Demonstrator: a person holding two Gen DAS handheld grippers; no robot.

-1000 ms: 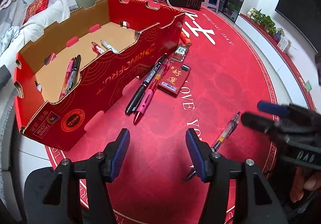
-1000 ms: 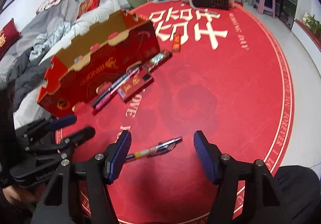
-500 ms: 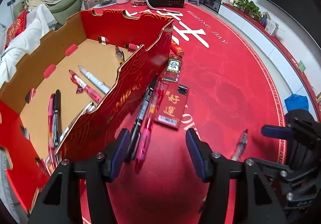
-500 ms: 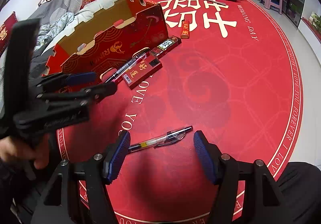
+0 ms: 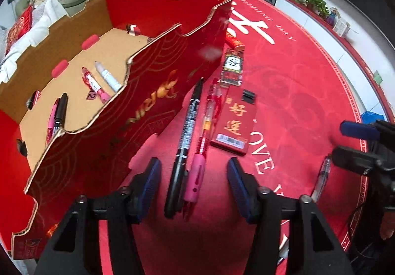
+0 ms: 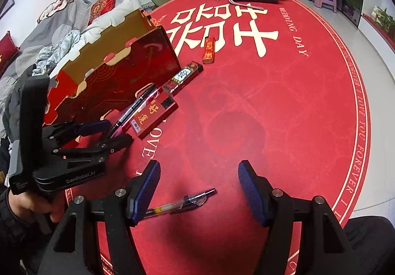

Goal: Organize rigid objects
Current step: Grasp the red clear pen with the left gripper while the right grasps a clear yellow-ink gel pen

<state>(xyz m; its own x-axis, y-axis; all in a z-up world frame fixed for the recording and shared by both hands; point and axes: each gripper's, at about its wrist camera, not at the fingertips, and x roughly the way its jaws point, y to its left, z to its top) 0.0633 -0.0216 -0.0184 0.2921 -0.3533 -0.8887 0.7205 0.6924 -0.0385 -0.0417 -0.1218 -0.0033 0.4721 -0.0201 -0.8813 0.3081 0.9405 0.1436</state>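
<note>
Left fingers (image 5: pixel 148 186) closing around two pens (image 5: pixel 187 151) at 12 o'clock, right gripper (image 6: pixel 197 191) spread; may grab both or drop one

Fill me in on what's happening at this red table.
A person holds a gripper in each hand and is tidying pens into the red cardboard box, which already holds several. The left gripper hangs over a black marker pen and a pink-gripped red pen lying beside the box; its jaws are closing, not yet touching them. The right gripper is open above a clear ballpoint pen on the red tablecloth.
</note>
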